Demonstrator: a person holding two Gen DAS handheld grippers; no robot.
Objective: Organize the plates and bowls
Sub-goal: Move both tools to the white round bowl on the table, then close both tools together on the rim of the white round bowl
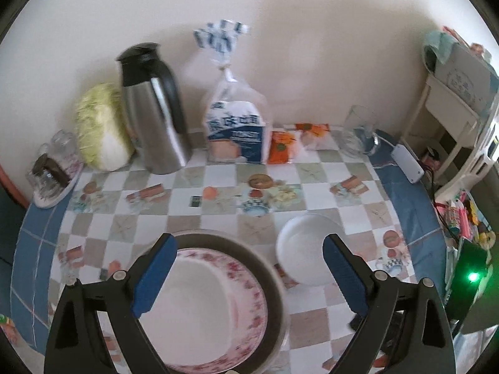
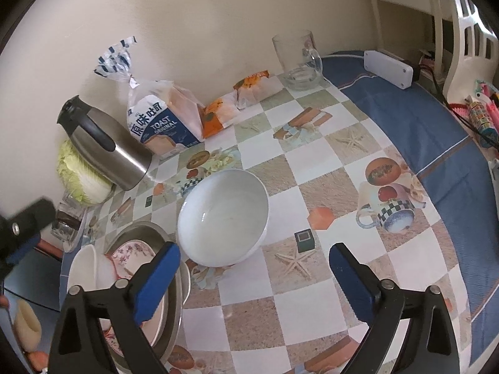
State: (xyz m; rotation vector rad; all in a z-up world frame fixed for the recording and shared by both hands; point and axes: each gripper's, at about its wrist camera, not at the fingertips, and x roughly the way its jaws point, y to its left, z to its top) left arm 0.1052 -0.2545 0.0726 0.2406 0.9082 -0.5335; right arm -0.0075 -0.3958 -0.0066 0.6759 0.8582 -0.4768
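A white bowl (image 2: 223, 215) stands upright and empty on the checked tablecloth, just ahead of my right gripper (image 2: 254, 277), which is open with nothing between its blue pads. The same bowl (image 1: 305, 246) shows in the left wrist view, ahead of the right finger. My left gripper (image 1: 249, 258) is open over a round metal pan (image 1: 274, 280) that holds a pink-flowered plate (image 1: 249, 305). In the right wrist view the pan (image 2: 146, 233) and the plate (image 2: 131, 252) lie left of the bowl, with a white dish (image 2: 84, 268) resting on the plate. The left gripper (image 2: 21, 230) shows at the far left edge.
Along the wall stand a steel thermos jug (image 1: 152, 115), a cabbage (image 1: 99, 127), a bag of toast bread (image 1: 237, 124), orange snack packets (image 1: 282, 146) and a glass mug (image 2: 297, 60). A tray of glasses (image 1: 53, 168) sits far left. A white power strip (image 2: 389, 68) and a white chair (image 2: 467, 40) are at right.
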